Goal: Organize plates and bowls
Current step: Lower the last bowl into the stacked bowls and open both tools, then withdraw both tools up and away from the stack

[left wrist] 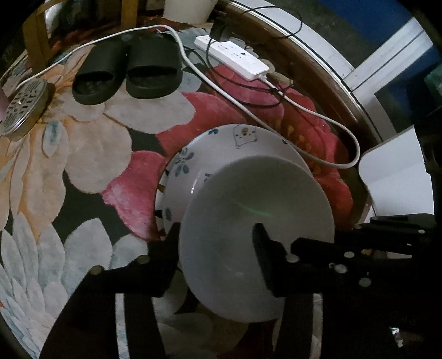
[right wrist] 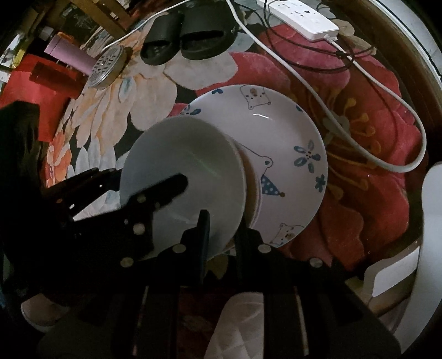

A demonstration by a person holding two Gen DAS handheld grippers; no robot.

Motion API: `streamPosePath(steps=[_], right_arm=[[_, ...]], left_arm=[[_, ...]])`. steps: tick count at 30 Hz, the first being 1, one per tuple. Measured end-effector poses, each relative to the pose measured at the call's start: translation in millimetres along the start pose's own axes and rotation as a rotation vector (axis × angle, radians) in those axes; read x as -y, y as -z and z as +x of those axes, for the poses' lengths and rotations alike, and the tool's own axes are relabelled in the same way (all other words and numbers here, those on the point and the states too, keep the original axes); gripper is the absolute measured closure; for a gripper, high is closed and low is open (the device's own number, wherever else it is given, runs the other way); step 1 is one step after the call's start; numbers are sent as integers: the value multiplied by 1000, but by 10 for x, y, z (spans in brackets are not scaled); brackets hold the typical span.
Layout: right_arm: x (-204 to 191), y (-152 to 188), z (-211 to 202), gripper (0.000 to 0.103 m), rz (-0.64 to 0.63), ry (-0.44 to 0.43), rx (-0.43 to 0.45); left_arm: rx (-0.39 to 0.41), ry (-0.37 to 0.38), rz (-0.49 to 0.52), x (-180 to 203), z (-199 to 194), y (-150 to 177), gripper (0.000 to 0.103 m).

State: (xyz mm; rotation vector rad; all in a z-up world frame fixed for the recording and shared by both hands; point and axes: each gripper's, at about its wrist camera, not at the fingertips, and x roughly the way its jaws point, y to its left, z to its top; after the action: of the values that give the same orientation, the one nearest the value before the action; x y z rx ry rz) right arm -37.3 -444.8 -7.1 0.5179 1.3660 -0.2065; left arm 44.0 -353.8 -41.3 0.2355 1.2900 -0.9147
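A plain white bowl (left wrist: pixel 248 210) (right wrist: pixel 187 154) is held tilted above a larger white plate with blue bear and flower prints (left wrist: pixel 221 146) (right wrist: pixel 281 132) that lies on the floral rug. My left gripper (left wrist: pixel 218 237) is shut on the bowl's rim, one finger inside, one outside. My right gripper (right wrist: pixel 221 223) is shut on the opposite rim of the same bowl. Each gripper shows in the other's view: the right (left wrist: pixel 359 248), the left (right wrist: pixel 154 196). The bowl hides part of the plate.
A pair of black slippers (left wrist: pixel 127 71) (right wrist: pixel 187 41), a white power strip (left wrist: pixel 234 55) (right wrist: pixel 301 16) with cables (left wrist: pixel 317 110), and a round metal strainer lid (left wrist: pixel 22 107) (right wrist: pixel 107 66) lie on the rug. A white stool (left wrist: pixel 397 176) (right wrist: pixel 431 221) stands at right.
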Motion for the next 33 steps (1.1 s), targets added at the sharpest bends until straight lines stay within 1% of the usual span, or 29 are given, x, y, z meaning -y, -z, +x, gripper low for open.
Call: streamPosePath(steps=[4, 5, 6, 8, 10, 11, 12, 15, 18, 20, 22, 23, 24, 29, 33], right_arm=[[43, -29, -30, 84, 35, -3, 2], [46, -35, -40, 84, 36, -3, 3], [46, -36, -62, 81, 36, 2, 7], [38, -44, -82, 77, 33, 4, 10], [24, -43, -97, 69, 33, 8, 11], [14, -44, -110, 60, 33, 15, 15], [4, -44, -123, 49, 29, 20, 21], [-40, -51, -159, 38, 11, 32, 38], [-81, -55, -188, 36, -1, 62, 47], [-106, -48, -229, 35, -13, 90, 65], [-122, -60, -259, 22, -24, 115, 91], [-121, -68, -261, 7, -23, 124, 101], [-116, -80, -260, 0, -15, 124, 111], [-135, -106, -245, 0, -5, 155, 140], [-172, -130, -224, 0, 12, 142, 146]], left_arm=[[18, 19, -38, -81, -61, -13, 27], [30, 20, -42, -103, -92, -19, 25], [36, 22, -45, -118, -112, -25, 24], [49, 13, -54, -152, -148, -38, 19], [58, 6, -64, -197, -173, -45, 15], [61, 5, -71, -227, -184, -50, 14], [63, 5, -75, -246, -193, -49, 13], [71, -2, -83, -294, -214, -50, 8], [84, -11, -85, -333, -251, -43, 6], [98, -22, -84, -353, -279, -36, 3], [107, -34, -87, -379, -297, -32, 3], [110, -41, -92, -399, -307, -26, 3], [113, -47, -95, -414, -315, -20, 1], [132, -85, -107, -505, -384, 18, 1], [138, -100, -124, -598, -439, 53, 1]])
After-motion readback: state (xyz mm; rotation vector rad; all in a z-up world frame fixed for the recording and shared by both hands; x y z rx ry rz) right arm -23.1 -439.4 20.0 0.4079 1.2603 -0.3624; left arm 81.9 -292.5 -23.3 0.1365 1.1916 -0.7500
